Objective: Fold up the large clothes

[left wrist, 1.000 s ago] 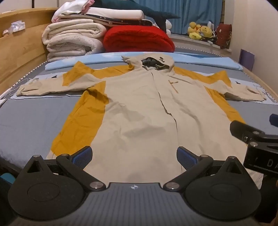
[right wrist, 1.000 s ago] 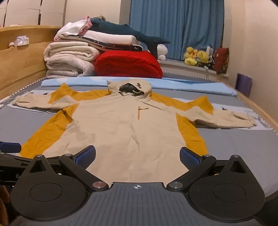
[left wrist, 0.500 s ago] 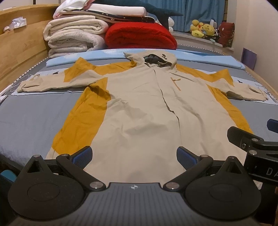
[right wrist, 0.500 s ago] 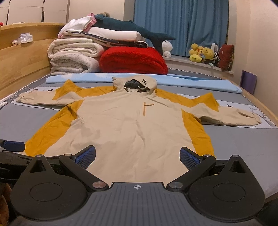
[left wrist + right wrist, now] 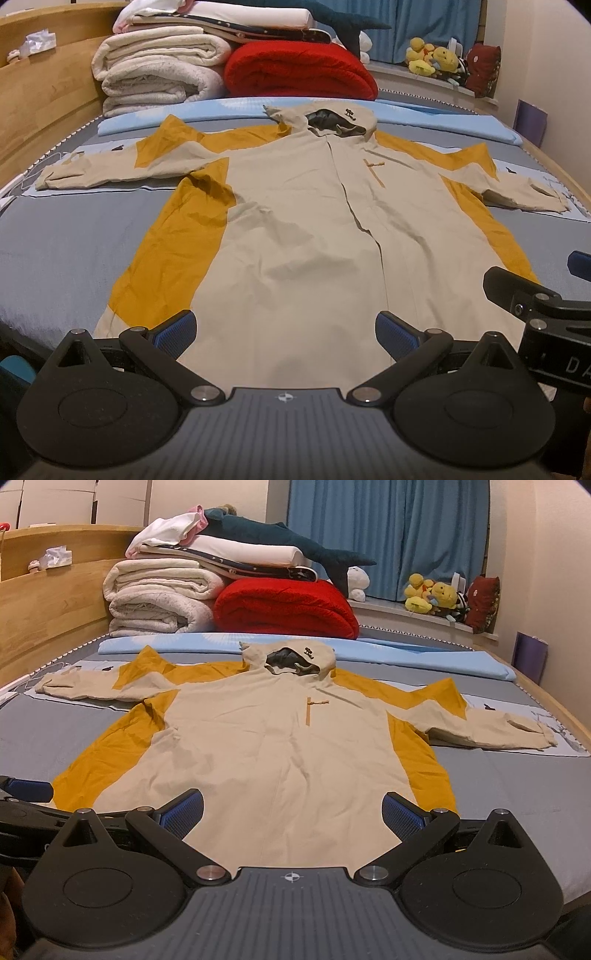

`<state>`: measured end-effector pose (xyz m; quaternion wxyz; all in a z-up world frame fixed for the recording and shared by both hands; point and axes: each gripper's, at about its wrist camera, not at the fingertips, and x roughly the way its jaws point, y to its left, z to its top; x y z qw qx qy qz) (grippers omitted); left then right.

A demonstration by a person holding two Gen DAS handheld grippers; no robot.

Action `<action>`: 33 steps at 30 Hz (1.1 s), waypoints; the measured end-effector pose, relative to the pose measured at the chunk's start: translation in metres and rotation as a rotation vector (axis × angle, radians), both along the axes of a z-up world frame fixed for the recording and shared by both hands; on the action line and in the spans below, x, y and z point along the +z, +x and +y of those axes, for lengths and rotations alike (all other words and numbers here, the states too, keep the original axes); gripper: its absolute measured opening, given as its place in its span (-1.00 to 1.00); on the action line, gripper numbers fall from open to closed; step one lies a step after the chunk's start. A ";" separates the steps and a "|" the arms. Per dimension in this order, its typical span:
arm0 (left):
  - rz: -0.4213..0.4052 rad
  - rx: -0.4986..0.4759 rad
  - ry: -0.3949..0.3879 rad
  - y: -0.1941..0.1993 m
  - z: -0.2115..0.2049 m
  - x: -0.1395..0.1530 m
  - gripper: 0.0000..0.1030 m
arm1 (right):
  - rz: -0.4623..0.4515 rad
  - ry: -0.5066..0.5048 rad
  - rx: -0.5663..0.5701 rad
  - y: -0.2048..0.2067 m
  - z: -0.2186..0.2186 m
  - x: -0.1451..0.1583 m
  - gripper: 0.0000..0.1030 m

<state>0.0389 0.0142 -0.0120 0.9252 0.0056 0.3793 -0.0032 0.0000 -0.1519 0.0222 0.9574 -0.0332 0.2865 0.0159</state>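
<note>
A large beige hooded jacket (image 5: 303, 229) with mustard-yellow side and shoulder panels lies flat, front up, on the grey bed, sleeves spread to both sides and hood at the far end; it also shows in the right wrist view (image 5: 280, 746). My left gripper (image 5: 286, 334) is open and empty above the jacket's bottom hem. My right gripper (image 5: 293, 816) is open and empty above the hem too. The right gripper shows at the right edge of the left wrist view (image 5: 535, 299). A blue pad of the left gripper shows at the left edge of the right wrist view (image 5: 29, 790).
Folded white blankets (image 5: 159, 598), a red blanket (image 5: 284, 607) and a plush shark (image 5: 280, 539) are stacked at the bed's far end. A light blue mat (image 5: 424, 657) lies behind the hood. A wooden bed frame (image 5: 44, 605) runs along the left. Plush toys (image 5: 436, 594) sit by the blue curtain.
Both grippers have moved forward and slightly higher over the hem, so the jacket looks closer and larger. Both stayed open. The jacket has not moved.
</note>
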 end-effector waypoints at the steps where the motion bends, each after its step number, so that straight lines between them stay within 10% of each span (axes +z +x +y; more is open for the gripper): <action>1: 0.002 0.001 0.000 0.000 0.000 0.001 0.99 | 0.002 0.002 0.001 0.000 0.000 0.000 0.98; 33: 0.025 0.003 0.001 0.002 0.001 -0.004 0.99 | 0.007 -0.007 0.013 0.000 0.000 -0.004 0.97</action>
